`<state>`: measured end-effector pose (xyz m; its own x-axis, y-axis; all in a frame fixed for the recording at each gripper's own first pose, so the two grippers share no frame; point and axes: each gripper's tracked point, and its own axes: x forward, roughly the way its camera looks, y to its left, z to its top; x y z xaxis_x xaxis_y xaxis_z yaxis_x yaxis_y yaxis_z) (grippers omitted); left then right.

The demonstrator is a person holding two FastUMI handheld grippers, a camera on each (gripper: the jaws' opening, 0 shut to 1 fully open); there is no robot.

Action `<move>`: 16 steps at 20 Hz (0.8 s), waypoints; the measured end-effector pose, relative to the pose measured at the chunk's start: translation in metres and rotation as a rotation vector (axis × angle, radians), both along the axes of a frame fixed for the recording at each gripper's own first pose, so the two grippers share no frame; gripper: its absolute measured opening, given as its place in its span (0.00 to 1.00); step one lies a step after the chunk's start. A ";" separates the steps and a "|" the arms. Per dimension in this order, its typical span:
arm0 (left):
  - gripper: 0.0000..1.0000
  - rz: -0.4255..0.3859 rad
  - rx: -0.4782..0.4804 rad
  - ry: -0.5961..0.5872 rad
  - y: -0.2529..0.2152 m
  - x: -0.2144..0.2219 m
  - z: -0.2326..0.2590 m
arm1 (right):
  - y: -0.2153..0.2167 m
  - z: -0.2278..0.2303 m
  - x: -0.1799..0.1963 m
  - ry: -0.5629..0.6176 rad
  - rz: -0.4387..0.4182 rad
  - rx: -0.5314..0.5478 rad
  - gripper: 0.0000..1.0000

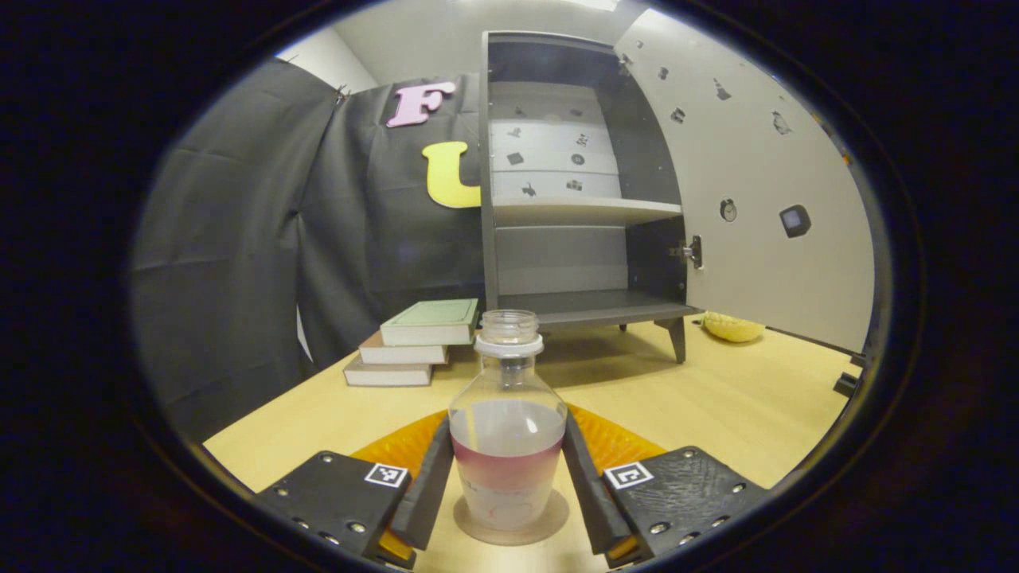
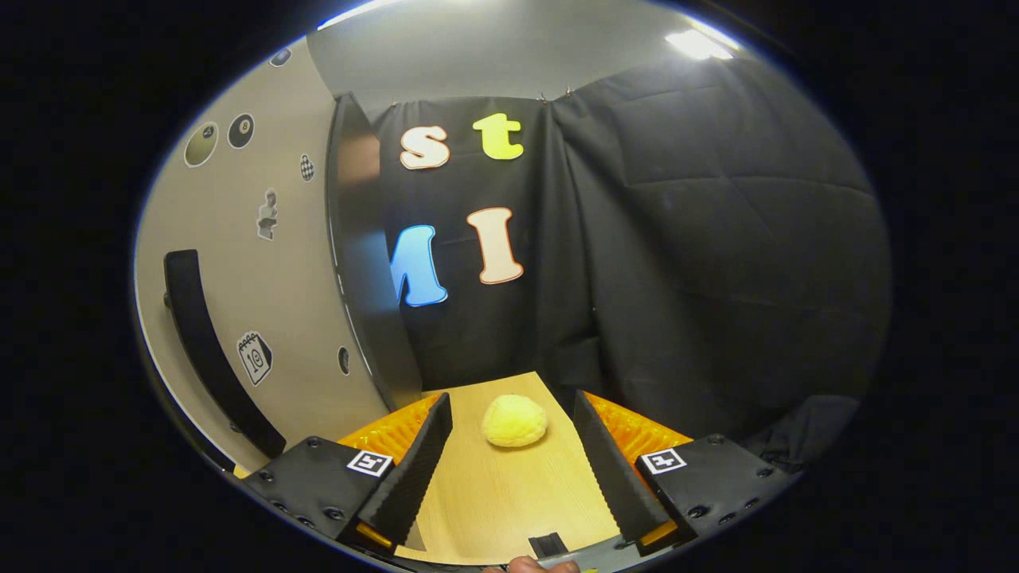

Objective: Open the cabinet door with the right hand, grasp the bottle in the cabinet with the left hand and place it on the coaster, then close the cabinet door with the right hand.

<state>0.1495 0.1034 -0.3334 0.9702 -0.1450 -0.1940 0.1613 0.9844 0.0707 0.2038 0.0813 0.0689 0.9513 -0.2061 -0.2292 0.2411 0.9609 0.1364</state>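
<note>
**Bottle on the coaster, door yet to close**

Between our left gripper (image 1: 508, 485) fingers stands the bottle (image 1: 508, 446), upright on the round coaster (image 1: 557, 521), uncapped, with pink liquid low inside. Both fingers flank its sides closely; we cannot tell whether they press it or have just let go. Ahead to the left lies a stack of books (image 1: 410, 344); straight ahead the cabinet (image 1: 573, 215) is open, its door (image 1: 756, 183) swung right, presumably left so for the reach. Our right gripper (image 2: 509, 469) is spread and empty, the door handle (image 2: 211, 350) to its left, a yellow ball (image 2: 514, 421) just ahead. No readable brand shows on the bottle; stickers dot the door.
</note>
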 end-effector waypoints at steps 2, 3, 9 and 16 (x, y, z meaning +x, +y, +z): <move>0.75 -0.008 0.005 0.006 -0.001 -0.005 0.001 | 0.003 -0.005 -0.001 0.013 -0.001 0.007 0.97; 0.78 -0.010 0.006 0.011 -0.001 -0.006 0.002 | 0.002 -0.006 -0.003 0.022 -0.005 0.006 0.97; 0.76 -0.028 -0.016 0.043 0.000 -0.007 0.005 | 0.006 -0.010 -0.006 0.025 -0.024 0.036 0.98; 0.89 -0.040 0.049 0.047 -0.004 -0.021 0.010 | 0.009 -0.013 -0.013 0.026 -0.036 0.071 0.97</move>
<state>0.1285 0.0995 -0.3234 0.9534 -0.1728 -0.2471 0.2047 0.9727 0.1096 0.1913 0.0902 0.0557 0.9372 -0.2224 -0.2687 0.2795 0.9397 0.1970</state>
